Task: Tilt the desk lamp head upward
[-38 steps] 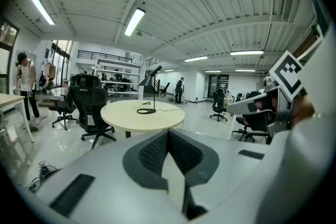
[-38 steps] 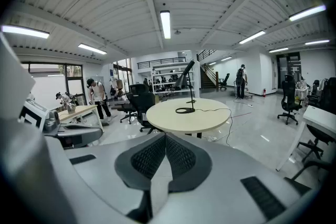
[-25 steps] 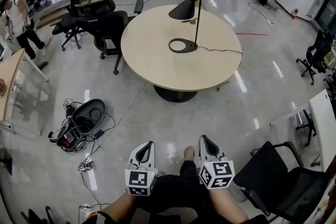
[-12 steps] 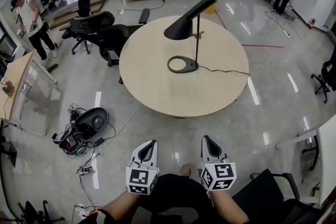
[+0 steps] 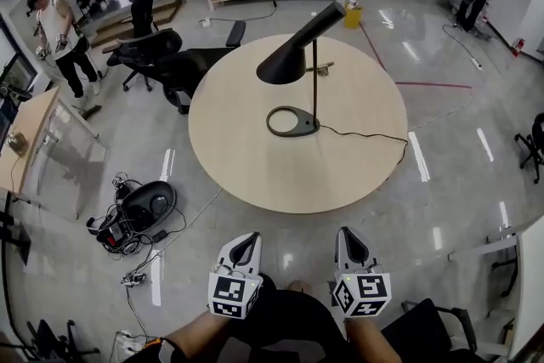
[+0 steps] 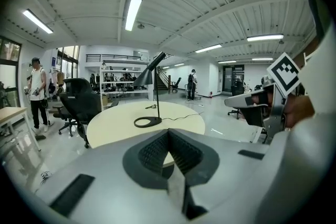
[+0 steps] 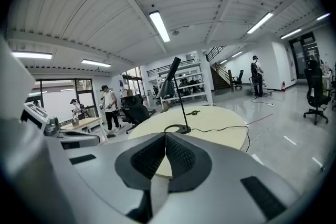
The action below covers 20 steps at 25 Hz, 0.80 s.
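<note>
You have closed on the table (image 5: pixel 255 174) over the last second. It sits larger and nearer in the head view than it did, and the lamp (image 5: pixel 314 72) has come nearer with it, so you are walking in, not yet working. The lamp stands toward the far side of the round top. Its ring base (image 5: pixel 293 121) lies flat on the wood, the thin stem is upright, and the lamp head (image 5: pixel 291 57) is a dark cone sloping down to the left from the top of the stem. The cord (image 5: pixel 367 134) trails from the base to the right and over the edge. Your left gripper (image 5: pixel 246 241) and right gripper (image 5: pixel 348 235) hang low at the near edge of the view, well apart from the table, much as they did a second ago. Each gripper view shows its two jaws pressed together at the tips with nothing between them. So the task is untouched and the lamp head is not yet raised. I judge you must first come up to the near rim and then part one pair of jaws to take the cone. You will likely want the other gripper to steady the base or stem, since so thin a lamp may tip when you push the cone up.
</note>
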{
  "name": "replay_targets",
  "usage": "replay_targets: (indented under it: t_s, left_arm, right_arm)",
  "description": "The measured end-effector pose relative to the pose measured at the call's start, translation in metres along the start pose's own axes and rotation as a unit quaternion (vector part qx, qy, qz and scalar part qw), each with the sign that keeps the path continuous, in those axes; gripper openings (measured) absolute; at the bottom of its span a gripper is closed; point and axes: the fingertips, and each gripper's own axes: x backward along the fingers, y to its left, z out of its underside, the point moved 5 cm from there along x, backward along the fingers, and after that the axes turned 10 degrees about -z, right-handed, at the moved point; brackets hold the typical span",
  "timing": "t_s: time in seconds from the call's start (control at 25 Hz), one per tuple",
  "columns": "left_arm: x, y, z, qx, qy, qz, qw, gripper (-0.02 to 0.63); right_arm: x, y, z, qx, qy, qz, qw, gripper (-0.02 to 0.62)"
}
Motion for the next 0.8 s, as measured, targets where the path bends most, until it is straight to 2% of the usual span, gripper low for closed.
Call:
replay_targets:
  t_s: [0.24,0.4,0.6,0.8]
  left_arm:
    - [-0.064,0.019,-0.011,0.015,0.005,0.012,0.9998,0.046]
    - [-0.122,0.039,-0.038,0.027,-0.001,0.036,0.9990,0.046]
    - [-0.188,0.068,-0.088,0.040,-0.022,0.063,0.9970,0.046]
    - [-0.243,0.120,-0.121,0.066,-0.027,0.084,0.9939,0.046]
  right_arm:
    - [-0.046,-0.028,-0.014,-0.005,-0.003,0.016,1.000,0.015]
    - [-0.083,-0.046,-0.037,0.002,0.001,0.043,0.999,0.015]
    - [-0.136,-0.065,-0.089,0.030,-0.006,0.068,0.997,0.015]
    - [-0.197,-0.063,-0.143,0.060,-0.031,0.071,0.995,0.015]
